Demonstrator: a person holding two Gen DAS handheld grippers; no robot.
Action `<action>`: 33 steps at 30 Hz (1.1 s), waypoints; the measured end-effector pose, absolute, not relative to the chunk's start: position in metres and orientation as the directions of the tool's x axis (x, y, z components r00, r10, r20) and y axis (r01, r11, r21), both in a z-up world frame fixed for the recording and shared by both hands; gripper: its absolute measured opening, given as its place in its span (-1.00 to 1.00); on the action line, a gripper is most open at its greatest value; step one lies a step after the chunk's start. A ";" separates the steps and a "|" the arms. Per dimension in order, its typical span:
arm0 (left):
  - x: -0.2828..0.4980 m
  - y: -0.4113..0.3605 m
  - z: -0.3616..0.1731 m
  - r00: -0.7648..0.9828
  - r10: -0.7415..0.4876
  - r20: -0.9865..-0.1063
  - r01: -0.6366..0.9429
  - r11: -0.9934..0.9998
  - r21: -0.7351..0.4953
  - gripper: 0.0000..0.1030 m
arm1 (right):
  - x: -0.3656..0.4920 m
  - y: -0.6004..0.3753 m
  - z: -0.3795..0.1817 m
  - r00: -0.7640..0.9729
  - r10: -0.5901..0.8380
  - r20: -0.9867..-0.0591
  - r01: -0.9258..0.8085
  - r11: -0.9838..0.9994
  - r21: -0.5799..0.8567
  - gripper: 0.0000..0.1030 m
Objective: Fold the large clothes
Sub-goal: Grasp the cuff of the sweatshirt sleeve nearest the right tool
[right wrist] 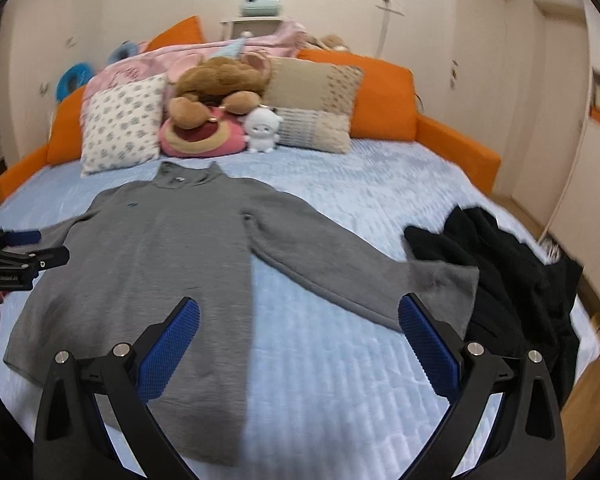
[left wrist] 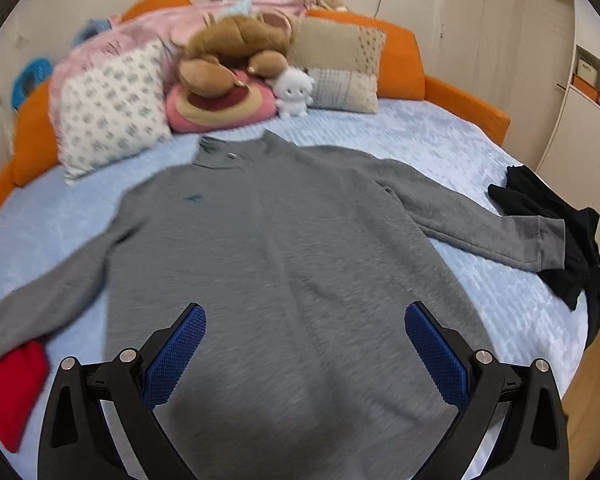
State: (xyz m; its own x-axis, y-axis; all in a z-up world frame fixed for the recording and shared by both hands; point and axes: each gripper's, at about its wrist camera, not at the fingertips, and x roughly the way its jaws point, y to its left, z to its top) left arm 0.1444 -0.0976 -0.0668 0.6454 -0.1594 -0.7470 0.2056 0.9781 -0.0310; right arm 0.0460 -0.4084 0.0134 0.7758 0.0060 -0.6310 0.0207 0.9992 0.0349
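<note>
The left gripper and the right gripper both hang with jaws spread wide, gripping nothing, blue pads facing inward.

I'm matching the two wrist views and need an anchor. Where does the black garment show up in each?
Left wrist: black garment at the right edge, past the grey sweater's cuff.
Right wrist: black garment right of centre, beside that same cuff.
Shared landmark: white plush toy against the pillows.
</note>
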 end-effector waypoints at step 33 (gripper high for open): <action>0.310 -0.182 -0.123 0.574 -0.277 -0.771 0.292 0.949 -0.123 0.96 | 0.153 -0.612 -0.073 0.680 0.154 -0.717 0.059 0.963 0.263 -0.76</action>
